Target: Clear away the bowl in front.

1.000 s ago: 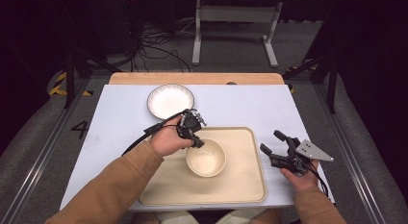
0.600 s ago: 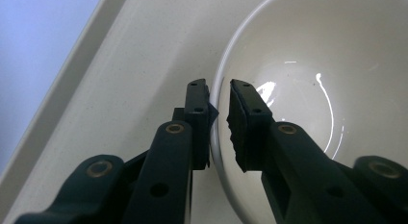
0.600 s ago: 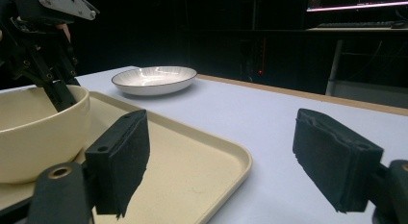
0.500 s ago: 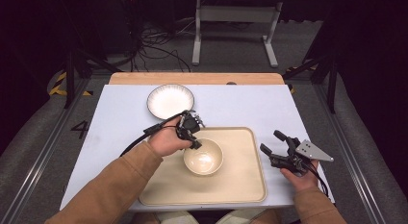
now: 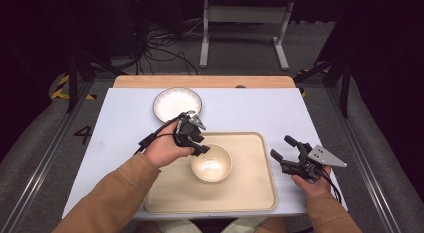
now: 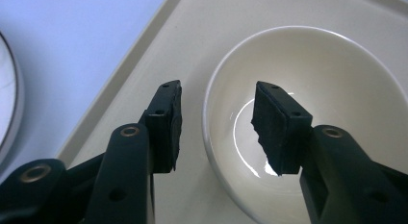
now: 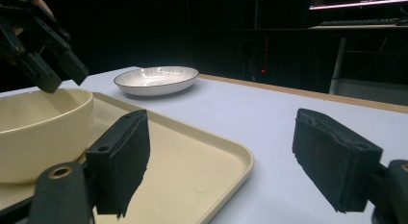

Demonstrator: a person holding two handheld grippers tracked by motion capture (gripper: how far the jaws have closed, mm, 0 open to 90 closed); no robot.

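Observation:
A cream bowl [image 5: 211,163] sits on the beige tray [image 5: 250,193], left of its middle. My left gripper [image 5: 197,143] hovers at the bowl's near-left rim. In the left gripper view its jaws have just been opening: my left gripper [image 6: 216,113] straddles the rim of the bowl [image 6: 327,70], one pad inside and one outside, neither pressing on it. My right gripper [image 5: 282,148] rests open off the tray's right edge with nothing between its fingers. In the right gripper view, my right gripper [image 7: 221,156] looks across the tray [image 7: 192,161] toward the bowl [image 7: 38,128].
A white plate with a dark rim [image 5: 177,103] lies on the pale blue table top behind the tray, also seen as the plate [image 7: 156,80] in the right gripper view. A wooden strip [image 5: 205,81] borders the table's far edge. Dark floor with cables and a stand lies beyond.
The left gripper's jaws have spread apart off the bowl's rim and the hand has lifted slightly. The bowl stays on the tray. The right hand has not moved.

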